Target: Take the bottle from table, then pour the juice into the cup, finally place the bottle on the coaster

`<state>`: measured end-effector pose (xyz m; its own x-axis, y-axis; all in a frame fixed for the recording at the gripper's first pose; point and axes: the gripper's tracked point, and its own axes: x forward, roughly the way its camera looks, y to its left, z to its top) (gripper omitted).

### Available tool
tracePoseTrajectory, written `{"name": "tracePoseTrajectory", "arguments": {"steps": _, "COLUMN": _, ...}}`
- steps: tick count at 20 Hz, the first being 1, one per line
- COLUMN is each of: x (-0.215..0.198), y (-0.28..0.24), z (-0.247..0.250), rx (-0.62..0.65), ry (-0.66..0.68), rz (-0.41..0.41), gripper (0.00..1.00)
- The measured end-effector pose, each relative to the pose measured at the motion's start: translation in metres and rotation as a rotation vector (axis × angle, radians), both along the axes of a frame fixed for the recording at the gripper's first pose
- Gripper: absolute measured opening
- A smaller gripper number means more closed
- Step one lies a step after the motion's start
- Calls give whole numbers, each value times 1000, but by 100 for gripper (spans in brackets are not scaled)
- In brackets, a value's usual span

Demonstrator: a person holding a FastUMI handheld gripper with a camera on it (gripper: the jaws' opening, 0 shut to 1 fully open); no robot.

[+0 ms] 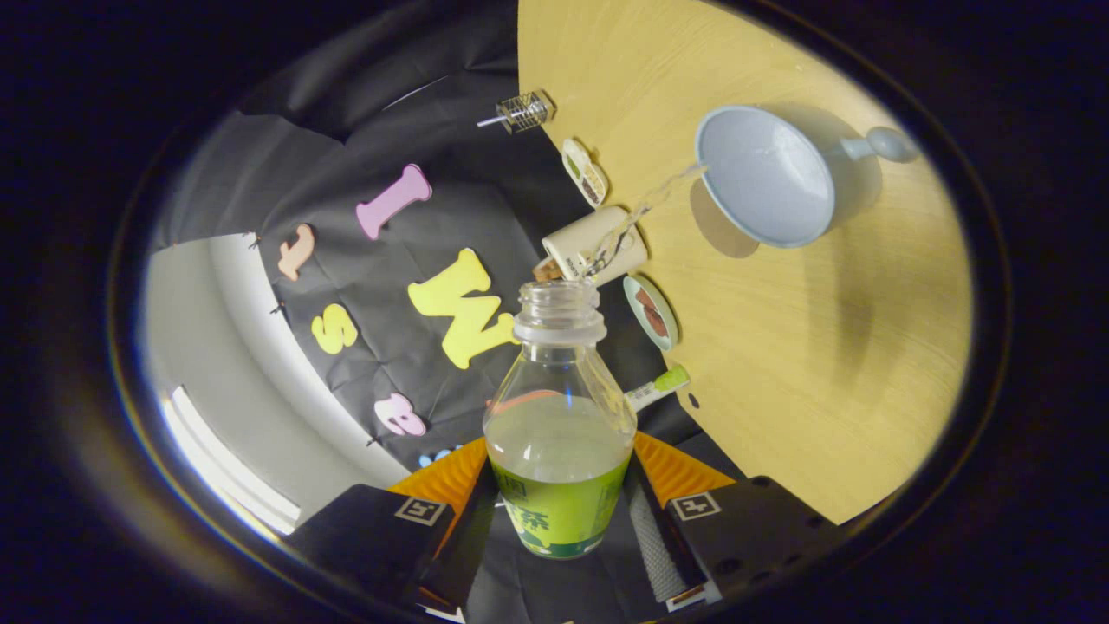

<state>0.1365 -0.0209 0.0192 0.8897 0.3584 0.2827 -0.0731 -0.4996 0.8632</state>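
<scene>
Pour step in hand: in the gripper view we have the gripper (561, 511) clamped on the bottle (559, 433), both fingers pressing its labelled body, neck open and tipped toward the cup (762, 178). A thin stream (641, 208) arcs from the mouth to the cup's rim, cup standing well in from the table (780, 364) edge. Next we judge: hold the tilt steady, right the bottle, then find the coaster, which we can't identify here.

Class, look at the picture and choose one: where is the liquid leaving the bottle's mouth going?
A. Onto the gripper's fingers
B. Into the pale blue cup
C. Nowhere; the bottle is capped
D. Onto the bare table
B: a thin stream arcs from the uncapped bottle, held between the gripper fingers, to the rim of the pale blue cup.
</scene>
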Motion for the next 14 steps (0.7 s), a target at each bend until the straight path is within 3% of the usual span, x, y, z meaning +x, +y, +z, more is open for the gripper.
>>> {"name": "tracePoseTrajectory", "arguments": {"steps": 3, "x": -4, "y": 1, "z": 12, "rx": 86, "ry": -3, "rz": 21, "gripper": 79}}
{"name": "tracePoseTrajectory", "arguments": {"steps": 14, "x": -6, "y": -14, "z": 34, "rx": 204, "ry": 4, "rz": 36, "gripper": 79}}
